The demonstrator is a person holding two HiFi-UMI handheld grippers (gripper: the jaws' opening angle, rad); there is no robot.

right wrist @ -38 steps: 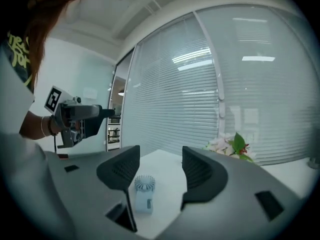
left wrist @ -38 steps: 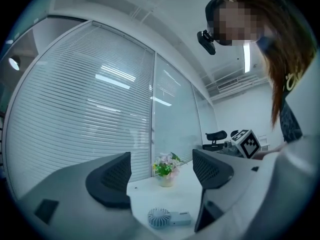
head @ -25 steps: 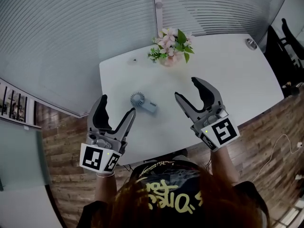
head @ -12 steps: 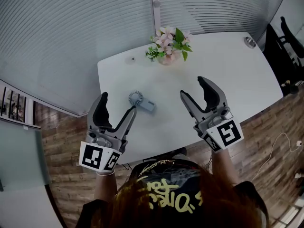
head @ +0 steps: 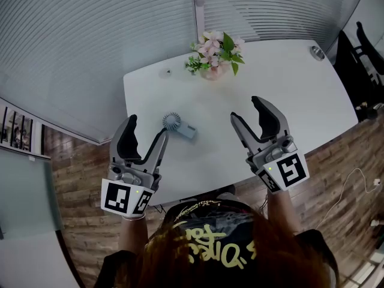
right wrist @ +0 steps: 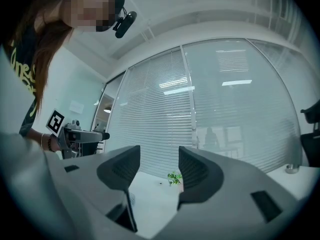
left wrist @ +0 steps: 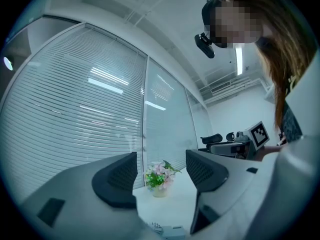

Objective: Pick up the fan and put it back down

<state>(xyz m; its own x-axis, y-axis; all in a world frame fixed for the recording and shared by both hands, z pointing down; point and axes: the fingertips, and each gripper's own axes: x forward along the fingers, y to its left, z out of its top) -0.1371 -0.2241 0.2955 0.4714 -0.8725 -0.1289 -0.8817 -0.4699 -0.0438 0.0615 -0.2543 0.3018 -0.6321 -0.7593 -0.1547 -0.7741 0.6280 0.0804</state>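
A small grey-blue hand fan (head: 179,125) lies flat on the white table (head: 294,95), its round head toward the left edge. My left gripper (head: 147,129) hovers at the table's near-left edge, just left of the fan. Its jaws are closing with nothing between them. In the left gripper view the fan (left wrist: 167,230) peeks out low below the left gripper (left wrist: 161,173). My right gripper (head: 246,110) hangs open over the table to the fan's right, well apart from it. The right gripper (right wrist: 157,171) holds nothing in its own view.
A vase of pink flowers (head: 215,59) stands at the table's far edge, beyond the fan. A small round object (head: 317,54) sits at the far right corner. A glass wall with blinds (head: 90,41) runs behind. A black chair (head: 366,47) stands at the right.
The left gripper's jaws have narrowed. The right gripper has drifted slightly right and nearer to me. The fan has not moved.
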